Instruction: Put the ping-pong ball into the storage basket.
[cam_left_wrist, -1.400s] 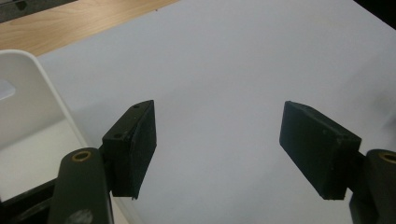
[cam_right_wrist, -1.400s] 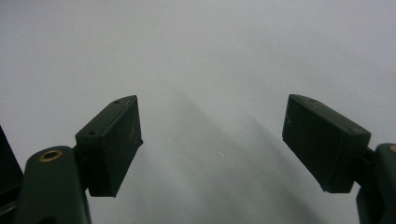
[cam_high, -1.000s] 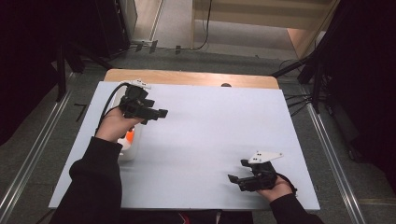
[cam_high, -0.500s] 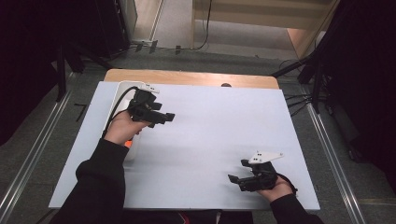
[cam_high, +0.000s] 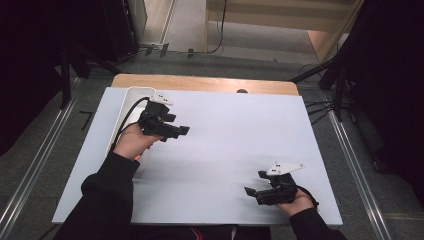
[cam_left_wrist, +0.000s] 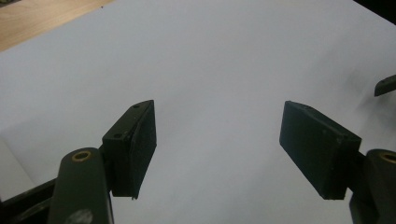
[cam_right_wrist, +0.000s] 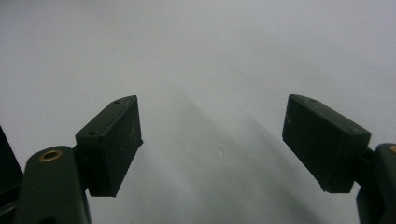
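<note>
My left claw (cam_high: 182, 131) hovers with its jaws apart and nothing between them, beside a white tray (cam_high: 131, 95) lying along the left edge of the counter (cam_high: 235, 135). Something orange (cam_high: 136, 158) peeks out under that hand; I cannot tell what it is. My right claw (cam_high: 248, 191) rests near the front right corner, jaws apart and empty, probably parked out of the way while the left works.
</note>
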